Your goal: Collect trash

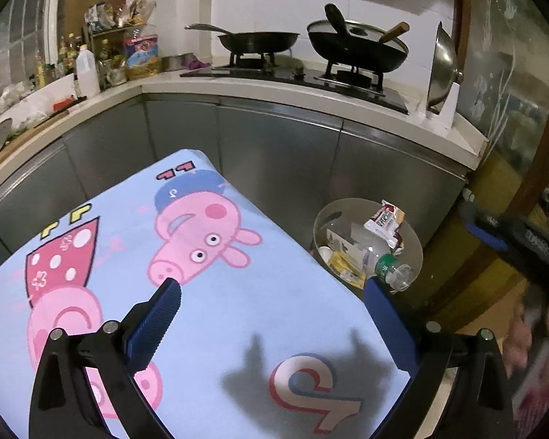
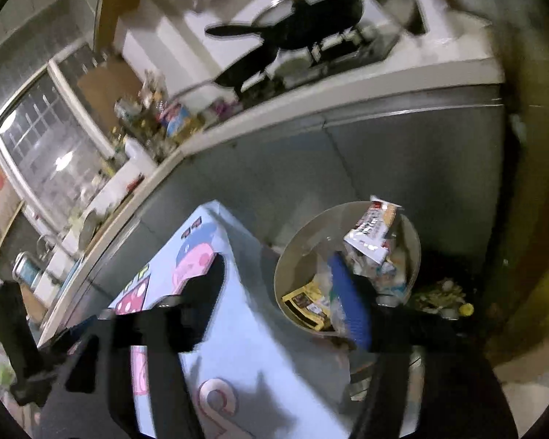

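Blue-padded right gripper (image 2: 285,289) jaws apart — trash bin (image 2: 289,256) full.

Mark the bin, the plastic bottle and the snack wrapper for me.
bin (image 1: 320,219), left wrist view, on its bare left rim.
plastic bottle (image 1: 386,264), left wrist view, on its green label.
snack wrapper (image 1: 384,221), left wrist view, on the printed face.

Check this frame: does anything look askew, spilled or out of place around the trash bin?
One thing: a red-and-white snack wrapper is perched at the far rim of the bin, sticking up above it instead of lying down among the other trash. A plastic bottle lies tilted inside. No spill is visible on the cartoon tablecloth.
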The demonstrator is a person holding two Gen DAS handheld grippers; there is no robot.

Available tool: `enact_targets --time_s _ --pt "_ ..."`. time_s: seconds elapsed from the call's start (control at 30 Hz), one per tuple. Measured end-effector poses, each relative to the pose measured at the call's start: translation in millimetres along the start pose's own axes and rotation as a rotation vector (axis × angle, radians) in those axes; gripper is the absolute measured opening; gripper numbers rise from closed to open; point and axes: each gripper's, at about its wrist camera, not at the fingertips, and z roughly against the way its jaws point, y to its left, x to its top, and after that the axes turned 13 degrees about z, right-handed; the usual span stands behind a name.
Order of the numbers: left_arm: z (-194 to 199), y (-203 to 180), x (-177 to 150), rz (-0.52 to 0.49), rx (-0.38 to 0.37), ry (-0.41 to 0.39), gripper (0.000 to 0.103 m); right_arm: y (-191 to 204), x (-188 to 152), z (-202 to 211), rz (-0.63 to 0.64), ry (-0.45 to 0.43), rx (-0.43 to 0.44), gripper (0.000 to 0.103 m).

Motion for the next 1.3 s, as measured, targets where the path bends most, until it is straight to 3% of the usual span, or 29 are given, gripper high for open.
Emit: enact_targets --time_s 0.2,0.3,0.67,1.3 --pt "25 -5 -2 -0.034 0.055 -0.089 0.099 33 -47 44 -0.043 -0.087 -0.107 0.08" --pt "38 -7 -6 -0.054 0.092 -0.134 0.099 52 -58 58 -0.02 -0.093 -0.099 0.083" --pt "71 1 -17 -0.02 0.071 -0.174 0.099 96 -62 88 0.032 -0.185 -0.082 0.093" --pt "95 9 -19 -0.003 0.109 -0.242 0.099 104 -68 90 0.038 -0.185 -0.105 0.096"
